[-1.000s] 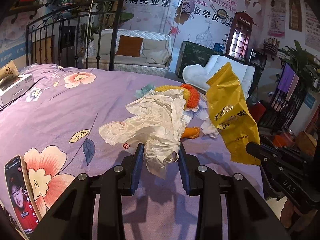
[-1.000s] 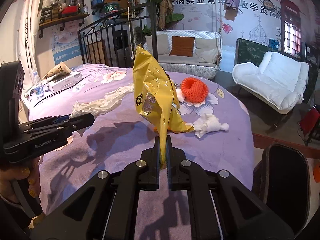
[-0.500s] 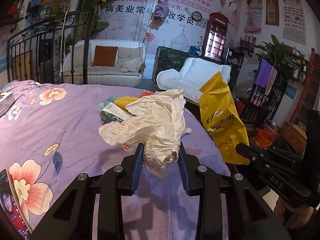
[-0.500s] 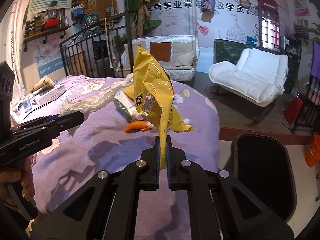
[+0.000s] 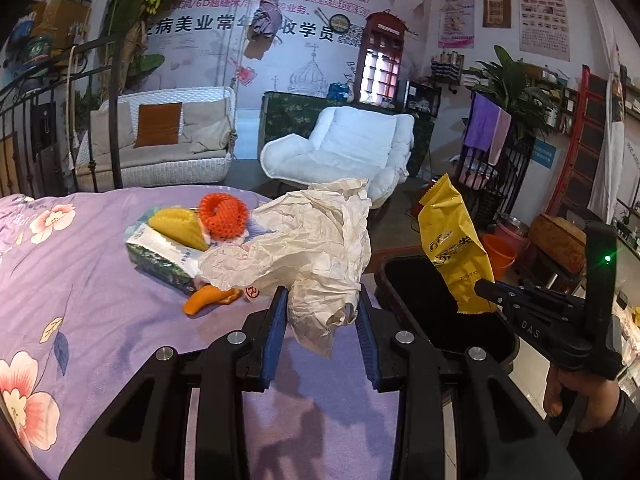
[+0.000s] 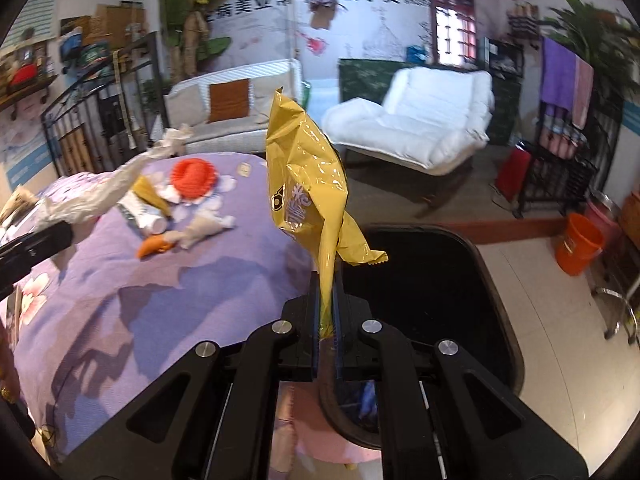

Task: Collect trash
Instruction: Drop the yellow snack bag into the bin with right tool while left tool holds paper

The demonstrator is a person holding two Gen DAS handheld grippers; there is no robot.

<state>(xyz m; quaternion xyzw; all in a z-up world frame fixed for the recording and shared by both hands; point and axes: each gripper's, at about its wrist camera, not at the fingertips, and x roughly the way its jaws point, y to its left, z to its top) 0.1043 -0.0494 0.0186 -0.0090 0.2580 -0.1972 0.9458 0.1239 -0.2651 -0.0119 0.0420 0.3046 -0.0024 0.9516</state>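
My left gripper [image 5: 320, 316] is shut on a crumpled white paper wrapper [image 5: 308, 240] and holds it above the purple bed's right edge. My right gripper [image 6: 327, 300] is shut on a yellow snack bag [image 6: 308, 184], held upright over the rim of a black trash bin [image 6: 432, 280]. In the left wrist view the yellow bag [image 5: 452, 248] hangs over the bin [image 5: 420, 300]. Other trash lies on the bed: an orange foam net [image 5: 222, 216], a yellow foam net [image 5: 178, 228], a green-white pack [image 5: 160, 252], an orange peel [image 5: 204, 300] and a white tissue [image 6: 204, 228].
The purple flowered bed cover [image 5: 80, 280] fills the left. A white lounge chair [image 6: 424, 124] and wicker sofa [image 5: 160, 140] stand behind. An orange bucket [image 6: 580, 244] sits on the tiled floor at right, beside a metal rack [image 6: 560, 172].
Both grippers have swung right with their loads, from over the bed to the bed's edge. The black bin now lies under the yellow bag. The phone and box on the bed left view.
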